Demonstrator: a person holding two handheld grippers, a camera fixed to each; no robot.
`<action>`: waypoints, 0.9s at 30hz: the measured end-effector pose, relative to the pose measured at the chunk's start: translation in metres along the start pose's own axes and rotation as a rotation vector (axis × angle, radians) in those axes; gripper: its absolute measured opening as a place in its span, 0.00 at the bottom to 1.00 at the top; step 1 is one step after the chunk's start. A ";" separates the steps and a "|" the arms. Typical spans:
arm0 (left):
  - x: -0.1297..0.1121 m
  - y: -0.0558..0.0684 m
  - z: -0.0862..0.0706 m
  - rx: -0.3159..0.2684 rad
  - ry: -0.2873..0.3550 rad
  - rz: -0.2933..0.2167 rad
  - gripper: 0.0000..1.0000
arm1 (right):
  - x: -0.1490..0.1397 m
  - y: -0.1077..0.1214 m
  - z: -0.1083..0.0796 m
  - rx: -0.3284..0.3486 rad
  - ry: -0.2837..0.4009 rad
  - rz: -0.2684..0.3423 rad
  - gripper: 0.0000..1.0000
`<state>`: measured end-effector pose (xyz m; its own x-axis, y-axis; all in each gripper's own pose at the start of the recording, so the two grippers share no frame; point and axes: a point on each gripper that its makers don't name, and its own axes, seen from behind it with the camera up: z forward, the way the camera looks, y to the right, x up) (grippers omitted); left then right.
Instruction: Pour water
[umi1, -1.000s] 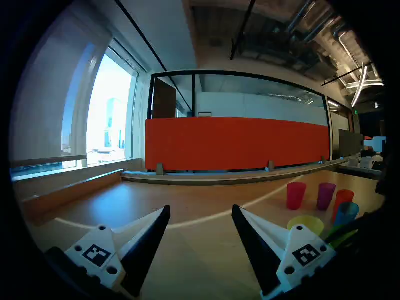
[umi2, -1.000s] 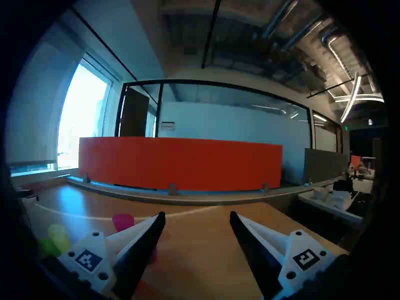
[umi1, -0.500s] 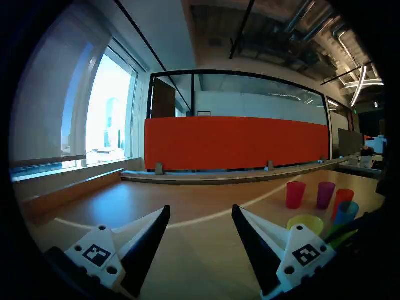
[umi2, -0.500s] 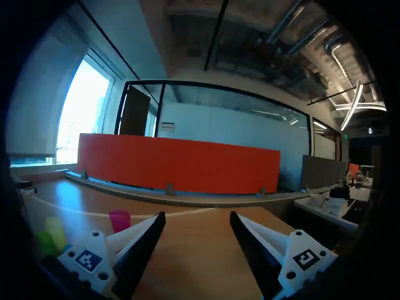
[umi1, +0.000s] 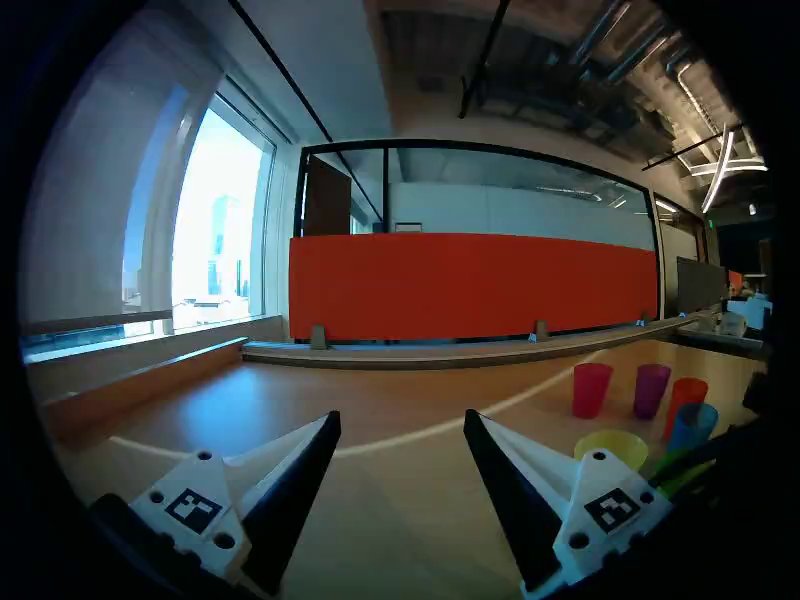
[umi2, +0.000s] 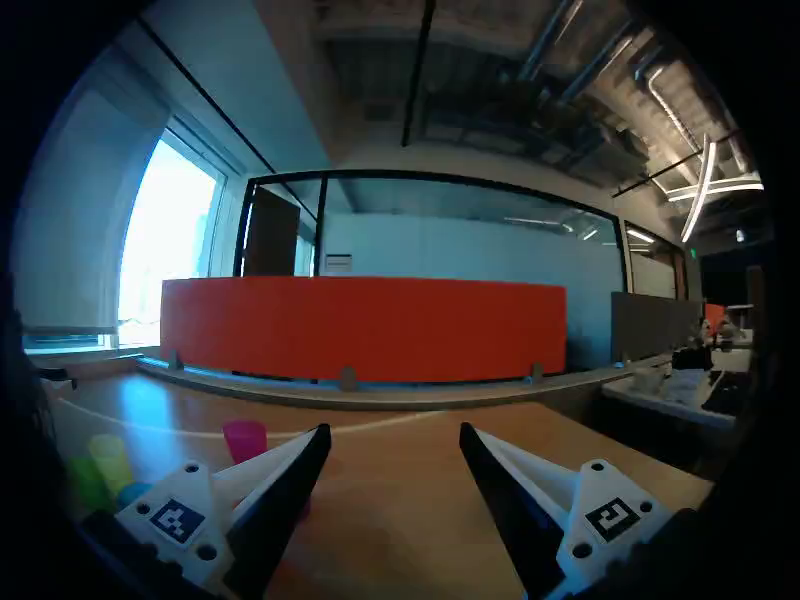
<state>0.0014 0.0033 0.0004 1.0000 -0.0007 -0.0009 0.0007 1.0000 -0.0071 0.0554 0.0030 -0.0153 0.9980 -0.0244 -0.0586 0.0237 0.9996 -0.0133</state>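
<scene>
The left gripper has its fingers wide apart and empty over the surface. A yellow cup stands upright just beside it at 4 o'clock. A red cup and a purple cup stand farther off at 3 o'clock. The right gripper, equally wide and empty, has a pink cup at 9 o'clock. By my reading, the cups lie between the 2 grippers.
</scene>
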 end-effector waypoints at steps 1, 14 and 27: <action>0.000 0.000 0.000 0.000 0.000 0.000 0.91 | -0.001 -0.002 0.001 0.005 0.004 0.000 1.00; 0.000 0.000 0.000 0.000 0.000 0.000 0.91 | -0.022 -0.003 0.008 0.001 0.016 -0.010 1.00; 0.000 0.000 0.000 0.000 0.000 0.000 0.91 | -0.044 0.002 0.013 -0.005 -0.021 0.021 1.00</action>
<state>0.0011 0.0036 0.0003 1.0000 -0.0006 -0.0010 0.0006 1.0000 -0.0070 0.0124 0.0061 0.0007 0.9993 -0.0028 -0.0377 0.0021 0.9998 -0.0173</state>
